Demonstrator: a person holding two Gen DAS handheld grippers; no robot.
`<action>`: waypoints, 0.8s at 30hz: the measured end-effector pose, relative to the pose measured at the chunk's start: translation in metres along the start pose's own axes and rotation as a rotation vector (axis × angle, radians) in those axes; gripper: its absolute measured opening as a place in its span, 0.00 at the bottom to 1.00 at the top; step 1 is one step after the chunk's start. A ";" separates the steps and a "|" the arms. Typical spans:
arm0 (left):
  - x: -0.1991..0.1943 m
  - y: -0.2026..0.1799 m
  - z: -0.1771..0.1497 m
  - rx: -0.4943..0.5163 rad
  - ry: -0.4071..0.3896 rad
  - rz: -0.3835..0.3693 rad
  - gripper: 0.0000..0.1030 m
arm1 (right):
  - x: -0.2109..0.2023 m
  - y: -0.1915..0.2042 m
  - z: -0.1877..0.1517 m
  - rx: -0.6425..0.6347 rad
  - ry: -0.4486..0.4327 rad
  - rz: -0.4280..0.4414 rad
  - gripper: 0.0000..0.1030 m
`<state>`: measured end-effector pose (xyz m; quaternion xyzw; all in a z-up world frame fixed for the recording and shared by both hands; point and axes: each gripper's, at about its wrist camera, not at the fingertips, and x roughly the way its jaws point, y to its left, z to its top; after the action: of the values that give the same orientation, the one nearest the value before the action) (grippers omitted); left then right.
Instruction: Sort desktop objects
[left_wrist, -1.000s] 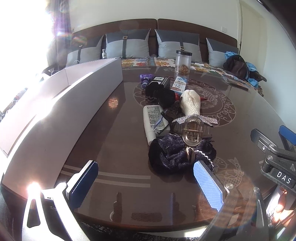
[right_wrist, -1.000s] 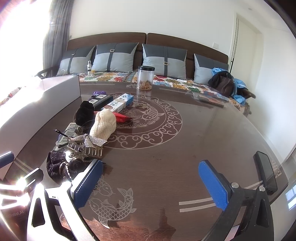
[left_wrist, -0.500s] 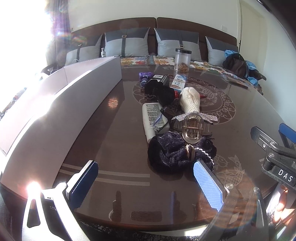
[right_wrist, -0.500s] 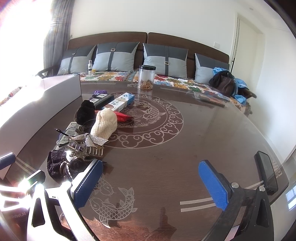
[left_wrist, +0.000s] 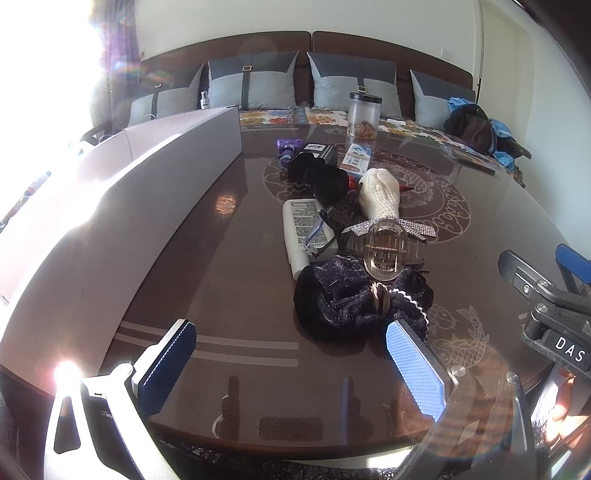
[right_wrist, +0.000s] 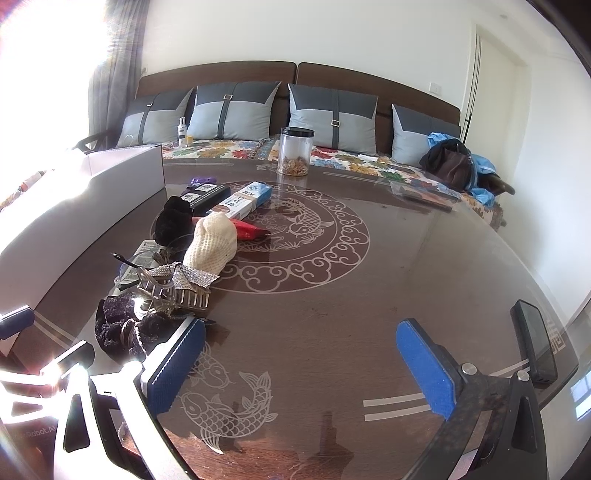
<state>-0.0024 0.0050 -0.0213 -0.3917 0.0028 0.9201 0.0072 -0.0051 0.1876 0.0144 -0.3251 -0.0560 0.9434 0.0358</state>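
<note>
A pile of small objects lies mid-table: a dark purple scrunchie (left_wrist: 343, 299) (right_wrist: 122, 325), a clear claw hair clip with a rhinestone bow (left_wrist: 386, 243) (right_wrist: 177, 284), a cream knitted pouch (left_wrist: 380, 195) (right_wrist: 212, 240), a white tube (left_wrist: 301, 229), a black pouch (left_wrist: 325, 177) (right_wrist: 173, 219), a toothpaste box (right_wrist: 243, 199) and a red item (right_wrist: 249, 230). My left gripper (left_wrist: 291, 363) is open and empty, just short of the scrunchie. My right gripper (right_wrist: 299, 365) is open and empty over bare table, to the right of the pile.
A long white box (left_wrist: 122, 192) (right_wrist: 74, 206) stands along the left of the round brown table (right_wrist: 369, 277). A clear jar (right_wrist: 295, 151) stands at the far edge. A black phone (right_wrist: 533, 339) lies at the right edge. A sofa with cushions is behind.
Both views have shifted only slightly; the left gripper has dropped back a little from the pile. Both grippers stay open and nothing on the table has moved.
</note>
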 end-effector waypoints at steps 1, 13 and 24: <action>0.000 0.000 0.000 -0.001 0.001 0.000 1.00 | 0.000 0.000 0.000 0.000 0.001 0.001 1.00; 0.002 0.002 -0.001 -0.001 0.013 -0.006 1.00 | 0.004 0.003 -0.001 -0.007 0.012 0.011 1.00; 0.006 0.003 -0.002 0.001 0.023 -0.006 1.00 | 0.007 0.004 -0.002 -0.010 0.023 0.018 1.00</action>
<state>-0.0047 0.0024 -0.0269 -0.4022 0.0023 0.9155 0.0102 -0.0093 0.1842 0.0079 -0.3365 -0.0576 0.9396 0.0263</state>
